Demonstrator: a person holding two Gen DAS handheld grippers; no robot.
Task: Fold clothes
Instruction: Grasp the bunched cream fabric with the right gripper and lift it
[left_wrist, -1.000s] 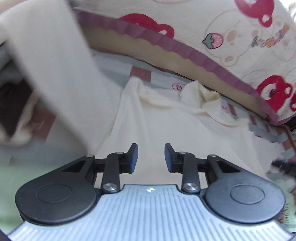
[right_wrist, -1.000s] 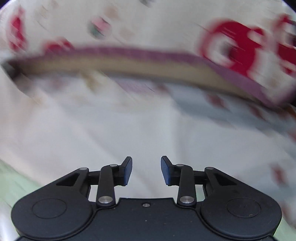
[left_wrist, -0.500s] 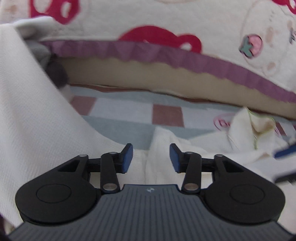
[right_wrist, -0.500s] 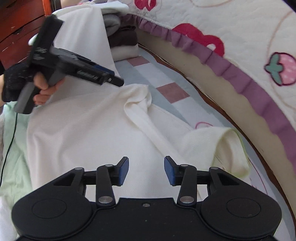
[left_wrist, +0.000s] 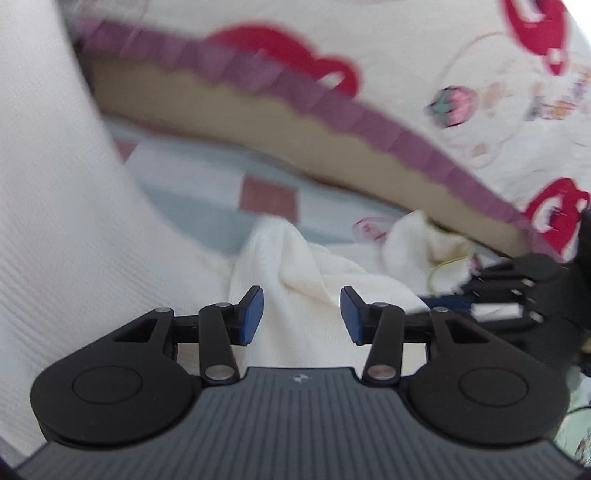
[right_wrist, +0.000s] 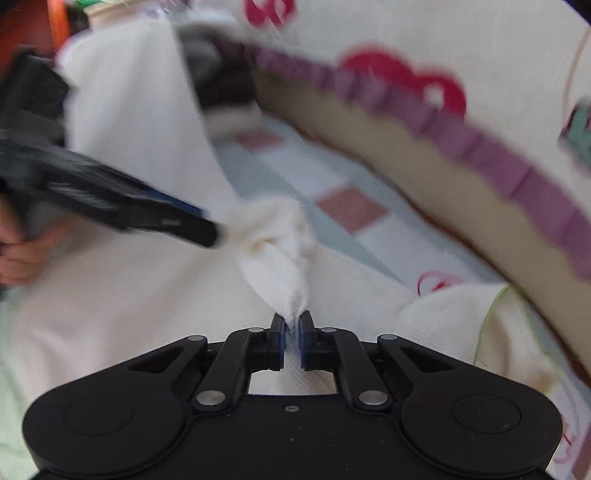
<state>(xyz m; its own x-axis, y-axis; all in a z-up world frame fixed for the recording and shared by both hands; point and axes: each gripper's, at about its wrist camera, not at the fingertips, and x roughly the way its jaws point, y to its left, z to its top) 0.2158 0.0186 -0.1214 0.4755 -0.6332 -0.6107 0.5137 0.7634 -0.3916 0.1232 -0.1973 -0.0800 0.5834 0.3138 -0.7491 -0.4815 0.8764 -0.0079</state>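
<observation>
A cream knit garment (left_wrist: 314, 280) lies spread on the bed, its sleeve (right_wrist: 476, 325) bunched at the right. My right gripper (right_wrist: 291, 326) is shut on a pinched-up ridge of this garment (right_wrist: 284, 266), which rises from the jaws toward the far end. My left gripper (left_wrist: 301, 314) hovers open just above the garment, with nothing between its blue pads. In the right wrist view the left gripper (right_wrist: 210, 234) reaches in from the left, its tip at the far end of the ridge. The right gripper (left_wrist: 506, 291) shows blurred at the right edge of the left wrist view.
A quilt with red prints and a purple ruffle (right_wrist: 461, 140) curves along the far and right side. A checked sheet (left_wrist: 266, 195) lies under the garment. A white cloth (left_wrist: 51, 221) hangs at left. Folded clothes (right_wrist: 225, 114) sit at the back. A hand (right_wrist: 18, 254) holds the left gripper.
My right gripper has shut on a fold of the cream garment and lifted it into a ridge. The left gripper has moved in toward the ridge's far end, still open.
</observation>
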